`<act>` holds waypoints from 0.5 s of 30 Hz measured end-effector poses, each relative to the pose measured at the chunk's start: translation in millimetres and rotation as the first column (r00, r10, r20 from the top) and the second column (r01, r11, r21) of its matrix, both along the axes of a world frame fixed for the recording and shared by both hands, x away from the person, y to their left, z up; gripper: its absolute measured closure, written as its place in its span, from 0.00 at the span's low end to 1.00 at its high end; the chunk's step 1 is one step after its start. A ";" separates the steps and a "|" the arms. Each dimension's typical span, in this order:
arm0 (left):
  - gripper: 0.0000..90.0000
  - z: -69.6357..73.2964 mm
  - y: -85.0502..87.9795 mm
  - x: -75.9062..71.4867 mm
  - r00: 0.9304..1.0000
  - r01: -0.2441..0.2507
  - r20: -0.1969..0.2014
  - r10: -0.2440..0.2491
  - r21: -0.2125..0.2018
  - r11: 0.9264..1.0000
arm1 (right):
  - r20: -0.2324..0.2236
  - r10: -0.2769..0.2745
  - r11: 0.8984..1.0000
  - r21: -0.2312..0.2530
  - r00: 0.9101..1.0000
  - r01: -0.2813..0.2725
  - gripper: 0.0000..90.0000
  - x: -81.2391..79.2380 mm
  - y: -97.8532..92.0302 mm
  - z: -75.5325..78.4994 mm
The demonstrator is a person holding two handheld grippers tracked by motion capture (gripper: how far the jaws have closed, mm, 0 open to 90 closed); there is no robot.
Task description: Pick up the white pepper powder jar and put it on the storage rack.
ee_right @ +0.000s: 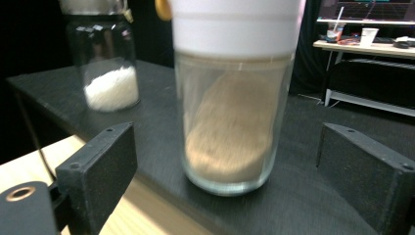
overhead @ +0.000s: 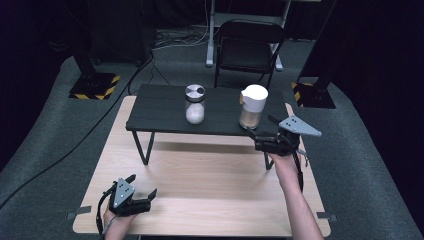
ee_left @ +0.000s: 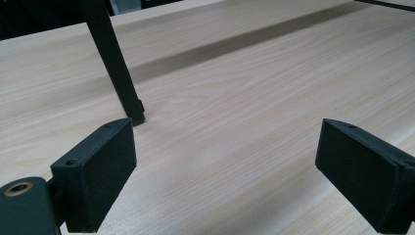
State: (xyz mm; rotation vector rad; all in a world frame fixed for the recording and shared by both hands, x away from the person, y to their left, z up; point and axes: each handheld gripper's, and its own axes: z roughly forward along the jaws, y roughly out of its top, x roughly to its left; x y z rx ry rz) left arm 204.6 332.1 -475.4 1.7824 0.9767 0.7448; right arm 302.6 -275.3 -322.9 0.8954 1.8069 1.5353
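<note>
We see a clear glass jar (ee_right: 230, 122) with a white lid and a small yellow tab at the lid's edge, part filled with tan powder, standing near the right front edge of a low black shelf (overhead: 165, 107) on the pale wooden desk (overhead: 210, 185). The right claw (overhead: 261, 134) sits just in front of it, jaws wide, the jar between them in the right gripper view but untouched by the pads. We count two jars: the second jar (overhead: 195, 104), silver-lidded with white grains, stands to the left on the same shelf, well apart. The left claw (overhead: 142, 187) rests low at the desk's near left, also wide and holding nothing. One black chair (overhead: 248, 47) stands beyond.
</note>
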 end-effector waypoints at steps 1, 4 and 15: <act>0.09 0.1 -0.1 0.0 1.000 -0.001 0.000 0.001 0.000 1.000 | 0.000 0.006 1.000 0.007 1.000 -0.006 0.07 -2.5 -2.5 -3.9; 0.09 0.1 -0.2 -0.1 1.000 -0.001 -0.001 0.001 0.000 1.000 | 0.009 0.026 1.000 0.014 1.000 -0.026 0.06 -10.8 -8.5 -16.3; 0.09 0.0 -0.4 -0.3 1.000 -0.001 -0.001 0.001 -0.001 1.000 | 0.014 0.026 0.999 0.019 1.000 -0.027 0.03 -36.3 -22.8 -51.7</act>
